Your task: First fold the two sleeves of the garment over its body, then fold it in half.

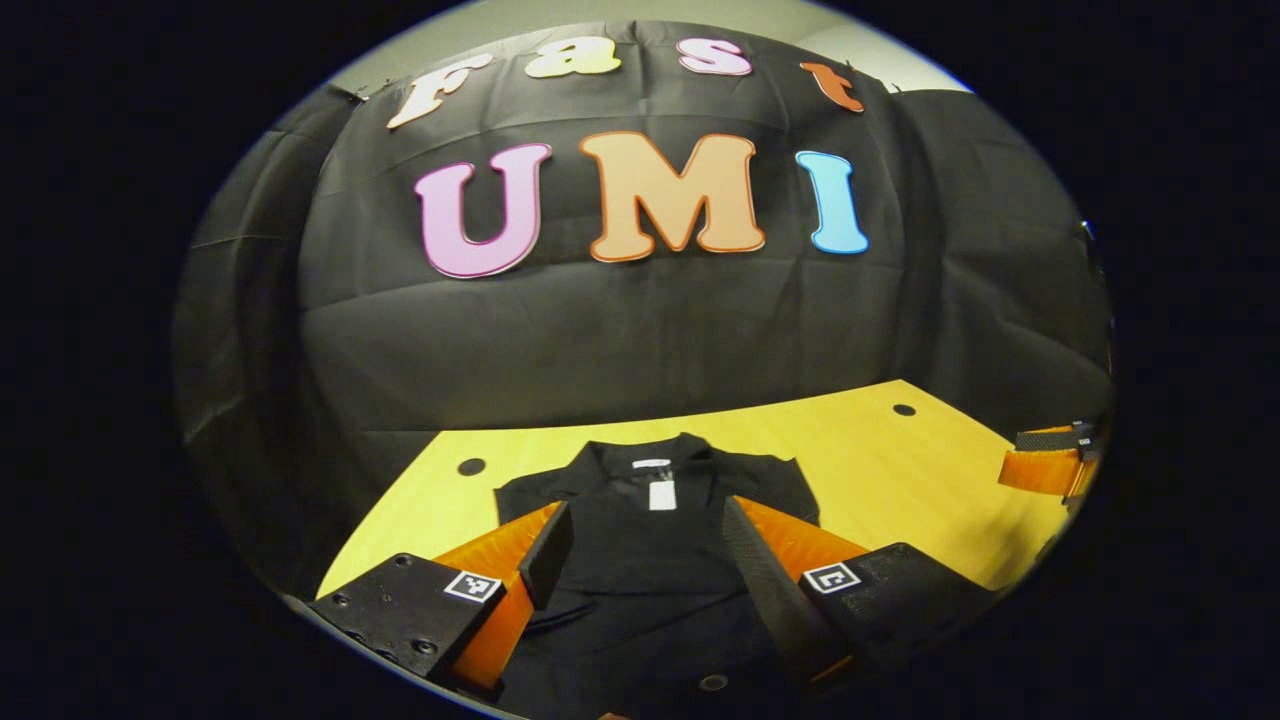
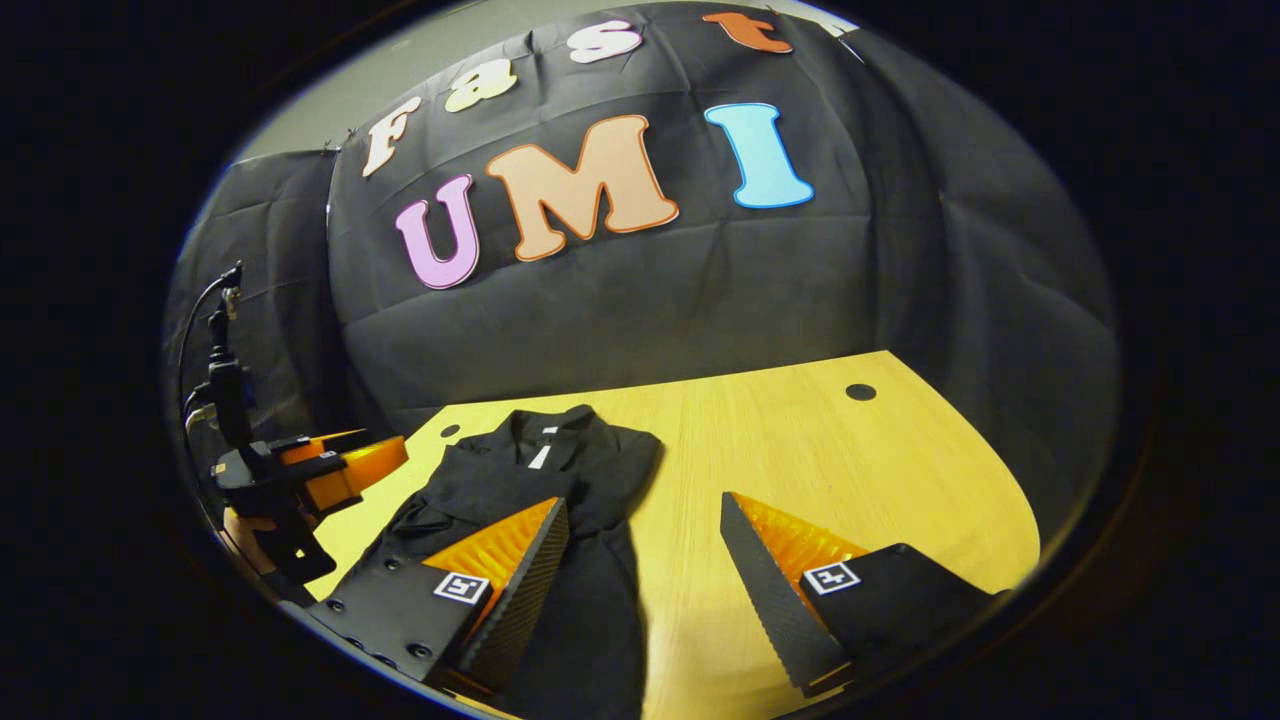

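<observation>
A black garment [image 1: 650,560] lies flat on the yellow table [image 1: 900,470], its collar and white label [image 1: 662,493] at the far end. It looks narrow, with no sleeve spread out to either side. My left gripper [image 1: 645,508] hovers open over the garment's middle, one finger on each side of the chest. My right gripper [image 2: 644,500] is open too. Its left finger is over the garment [image 2: 560,470] and its right finger over bare table [image 2: 800,450]. The right gripper [image 1: 1050,465] shows at the table's right edge. The left gripper [image 2: 345,462] hangs at the garment's left.
The table has small round dark holes near its far corners [image 1: 904,410] [image 2: 860,392]. Black cloth walls close in the back and sides. A hand [image 2: 245,530] holds the left gripper, and a cable [image 2: 215,330] rises above it. Bare tabletop stretches to the garment's right.
</observation>
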A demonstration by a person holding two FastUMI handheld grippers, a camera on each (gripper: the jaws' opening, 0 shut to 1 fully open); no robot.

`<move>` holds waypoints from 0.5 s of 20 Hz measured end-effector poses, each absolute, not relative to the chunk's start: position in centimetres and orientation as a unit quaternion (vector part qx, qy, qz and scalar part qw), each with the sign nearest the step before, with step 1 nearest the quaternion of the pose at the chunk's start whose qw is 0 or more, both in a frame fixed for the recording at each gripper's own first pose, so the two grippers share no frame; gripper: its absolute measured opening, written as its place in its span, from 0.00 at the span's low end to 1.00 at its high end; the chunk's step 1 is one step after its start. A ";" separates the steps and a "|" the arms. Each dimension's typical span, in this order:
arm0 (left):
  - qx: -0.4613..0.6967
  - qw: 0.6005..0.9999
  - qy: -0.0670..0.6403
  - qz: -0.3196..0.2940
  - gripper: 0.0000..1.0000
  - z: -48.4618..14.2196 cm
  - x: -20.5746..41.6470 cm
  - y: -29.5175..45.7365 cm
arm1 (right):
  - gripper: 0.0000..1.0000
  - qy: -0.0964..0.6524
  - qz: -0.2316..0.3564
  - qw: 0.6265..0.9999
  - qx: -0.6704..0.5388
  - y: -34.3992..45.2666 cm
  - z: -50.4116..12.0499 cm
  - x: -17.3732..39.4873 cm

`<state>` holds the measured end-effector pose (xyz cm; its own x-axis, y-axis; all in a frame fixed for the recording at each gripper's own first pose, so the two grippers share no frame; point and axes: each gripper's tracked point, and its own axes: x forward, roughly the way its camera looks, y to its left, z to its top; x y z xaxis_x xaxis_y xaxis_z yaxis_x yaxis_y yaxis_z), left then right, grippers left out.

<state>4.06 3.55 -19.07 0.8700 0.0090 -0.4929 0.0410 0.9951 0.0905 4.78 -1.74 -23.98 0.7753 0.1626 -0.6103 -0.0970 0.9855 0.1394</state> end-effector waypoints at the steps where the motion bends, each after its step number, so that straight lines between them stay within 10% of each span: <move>1: 0.050 0.965 0.256 -0.003 0.94 -19.0 2.9 4.8 | 0.98 0.332 0.068 0.940 0.049 -1.2 -24.2 4.1; 10: 0.047 0.953 0.299 0.034 0.94 -20.8 -6.7 12.2 | 0.98 0.370 0.064 0.927 0.017 1.8 -27.5 -2.6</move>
<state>-6.75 12.21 -20.83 0.8191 0.0924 -0.5662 -0.0367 0.9934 0.1089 -2.56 1.80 -27.45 0.7174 0.1321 -0.6840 -0.1063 0.9911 0.0799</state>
